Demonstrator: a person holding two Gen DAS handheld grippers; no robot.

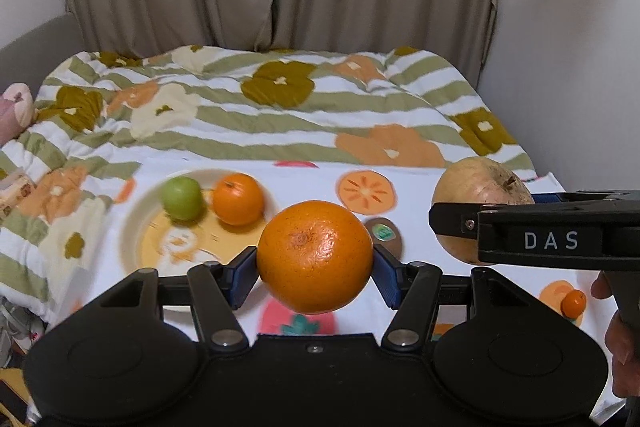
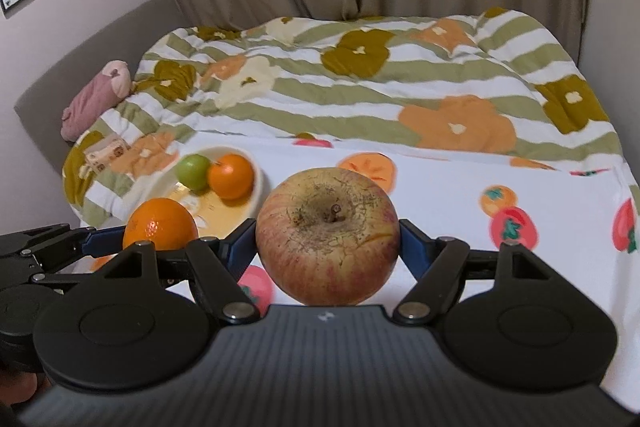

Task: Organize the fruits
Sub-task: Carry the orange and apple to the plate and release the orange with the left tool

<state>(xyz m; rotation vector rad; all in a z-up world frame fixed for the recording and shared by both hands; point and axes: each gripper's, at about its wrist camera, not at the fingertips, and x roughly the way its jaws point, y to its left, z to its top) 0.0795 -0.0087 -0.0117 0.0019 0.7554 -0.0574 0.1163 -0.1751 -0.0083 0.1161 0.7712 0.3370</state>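
We're mid-task, roughly halfway by our read. The plate (image 1: 138, 227) sits far-left on the fruit-print cloth (image 1: 420, 183) and already holds two fruits: a green apple (image 1: 182, 197) on its left and a small orange (image 1: 238, 199) touching or just beside it on the right. Two more fruits are in the air, one per tool. Our left gripper (image 1: 315, 269) has its blue pads pinching a big orange (image 1: 315, 256) from both sides, held above the cloth just near-right of the plate. Our right gripper (image 2: 327, 243) pinches a large russet apple (image 2: 327, 237) the same way, stem up, farther right; in the left view it shows as the black arm with the apple behind it. Neither carried fruit touches the plate yet. A kiwi (image 1: 385, 233) with a sticker lies on the cloth between the two carried fruits, untouched, and a tiny orange (image 1: 573, 302) lies near right by the hand; we can't tell if that one is real or print, though it looks real. So done: two on the plate. Left: set down the orange and the apple, then likely the kiwi and the tiny one. Plate room looks tight for the big apple, we judge.
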